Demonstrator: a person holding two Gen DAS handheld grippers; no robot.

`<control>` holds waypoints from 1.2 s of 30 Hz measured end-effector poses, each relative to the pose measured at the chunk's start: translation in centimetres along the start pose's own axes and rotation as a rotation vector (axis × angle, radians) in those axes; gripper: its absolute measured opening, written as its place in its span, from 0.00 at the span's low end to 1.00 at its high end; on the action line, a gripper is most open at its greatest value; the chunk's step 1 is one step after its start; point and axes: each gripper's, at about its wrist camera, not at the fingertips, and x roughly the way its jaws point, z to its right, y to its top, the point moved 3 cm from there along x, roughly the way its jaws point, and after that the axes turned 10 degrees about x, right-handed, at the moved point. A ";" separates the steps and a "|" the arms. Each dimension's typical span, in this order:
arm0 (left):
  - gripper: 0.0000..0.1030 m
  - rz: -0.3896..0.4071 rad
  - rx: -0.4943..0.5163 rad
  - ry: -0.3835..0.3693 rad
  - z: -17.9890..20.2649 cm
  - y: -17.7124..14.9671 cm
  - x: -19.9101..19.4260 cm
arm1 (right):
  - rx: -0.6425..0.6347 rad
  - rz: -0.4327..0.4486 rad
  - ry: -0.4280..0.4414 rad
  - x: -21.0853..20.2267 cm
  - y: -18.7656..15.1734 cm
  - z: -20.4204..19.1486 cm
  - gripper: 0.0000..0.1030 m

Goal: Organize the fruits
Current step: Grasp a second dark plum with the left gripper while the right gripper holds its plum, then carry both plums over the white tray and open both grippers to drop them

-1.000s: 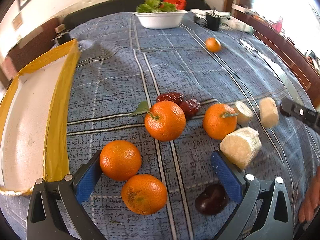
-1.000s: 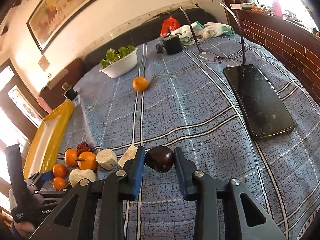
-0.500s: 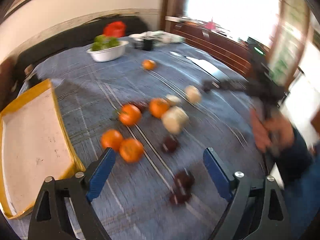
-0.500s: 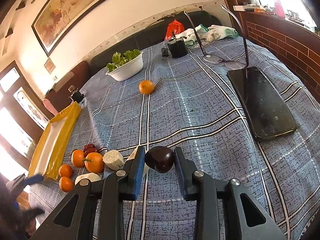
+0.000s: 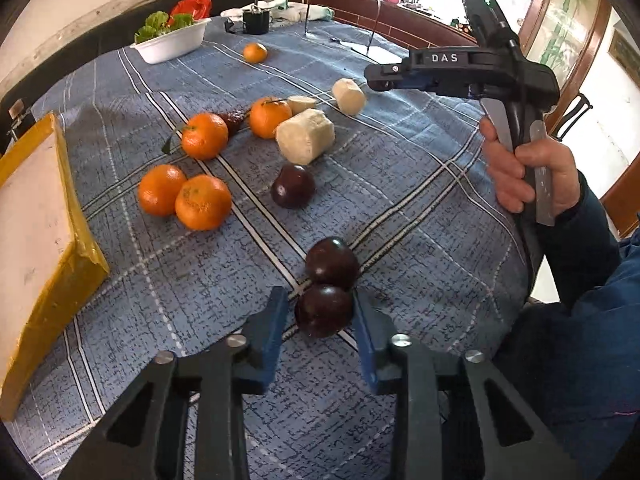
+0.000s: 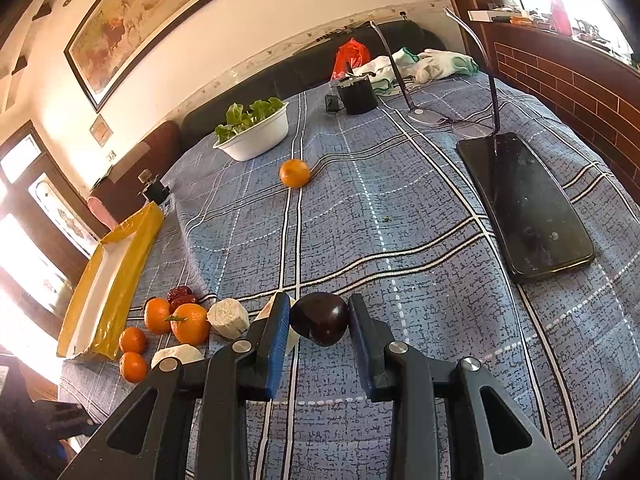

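Left tongs [image 5: 320, 322] closing around a dark plum [image 5: 323, 311] on the table [image 5: 420, 208]; right pad at the plum's skin, left pad apparently just short of it, so not yet a firm hold. Right tongs [image 6: 319, 322] clamped on a second dark plum [image 6: 319, 317], held clear of the blue plaid cloth. In the left view, right tongs seen from the side, carried by a hand [image 5: 528, 176] on the grip.

Placement of the fruit:
- 1 more plum [image 5: 332, 263] touching the far side of the one between the left tongs; another plum [image 5: 293, 186] farther on, alone.
- 4 oranges [image 5: 204, 202] clustered near the yellow-edged tray [image 5: 76, 216], 1 stray orange [image 5: 255, 52] far up the table near a white bowl of greens [image 5: 170, 42].
- 3 pale cut chunks [image 5: 306, 136] and some red dates [image 5: 232, 122] among the oranges.
- Tray seemingly empty of fruit.

Step in hand, by judgement: securing the near plum with the left tongs. For a clean result: pads centred on the widest part of the plum, squeeze gentle enough to spare the soft skin, lift straight up so the touching neighbour is not rolled away. Risk: round, smooth fruit slipping forward out of a grip set too near the tips.
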 end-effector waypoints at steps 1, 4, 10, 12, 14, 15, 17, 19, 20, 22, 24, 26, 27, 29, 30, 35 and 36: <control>0.25 0.001 -0.005 -0.006 -0.2 0.0 0.0 | -0.001 -0.001 0.000 0.0 0.0 0.0 0.31; 0.24 0.010 -0.025 -0.002 -0.7 -0.1 -0.2 | -0.003 0.001 0.002 0.0 0.1 0.0 0.31; 0.24 0.117 -0.090 0.092 -2.6 0.4 -2.1 | -0.014 0.013 0.016 -0.4 0.0 -0.3 0.31; 0.24 0.152 -0.126 0.150 -3.5 0.5 -2.7 | -0.025 0.023 0.026 -0.6 0.0 -0.6 0.31; 0.24 0.175 -0.175 0.182 -4.4 0.6 -2.9 | -0.041 0.031 0.032 -0.8 -0.1 -1.0 0.31; 0.24 0.184 -0.198 0.197 -4.9 0.6 -2.9 | -0.052 0.034 0.034 -0.9 -0.2 -1.2 0.31; 0.24 0.203 -0.239 0.206 -5.7 0.5 -3.1 | -0.068 0.038 0.037 -1.0 -0.3 -1.7 0.31; 0.24 0.215 -0.261 0.210 -6.1 0.7 -3.3 | -0.079 0.039 0.037 -1.1 -0.4 -1.9 0.31; 0.24 0.220 -0.269 0.208 -6.4 0.7 -3.5 | -0.083 0.039 0.037 -1.1 -0.5 -2.1 0.31; 0.24 0.234 -0.286 0.210 -6.7 0.8 -3.6 | -0.084 0.035 0.041 -1.1 -0.6 -2.2 0.31; 0.24 0.234 -0.294 0.213 -7.1 1.1 -3.4 | -0.079 0.029 0.053 -1.1 -0.7 -2.4 0.31; 0.24 0.236 -0.304 0.220 -7.3 0.7 -3.7 | -0.074 0.016 0.071 -1.1 -0.9 -2.8 0.31; 0.24 0.236 -0.310 0.218 -7.4 0.7 -3.8 | -0.074 0.011 0.079 -1.1 -1.0 -3.0 0.31; 0.24 0.245 -0.321 0.222 -7.8 0.7 -4.1 | -0.082 0.000 0.092 -1.0 -1.3 -3.7 0.31; 0.24 0.252 -0.324 0.225 -8.0 0.7 -4.3 | -0.090 -0.007 0.099 -0.9 -1.5 -4.2 0.31; 0.24 0.278 -0.349 0.254 -9.4 0.7 -5.4 | -0.133 -0.040 0.141 -0.6 -2.2 -7.0 0.32; 0.24 0.281 -0.356 0.260 -9.7 0.6 -5.7 | -0.145 -0.056 0.156 -0.4 -2.4 -7.9 0.32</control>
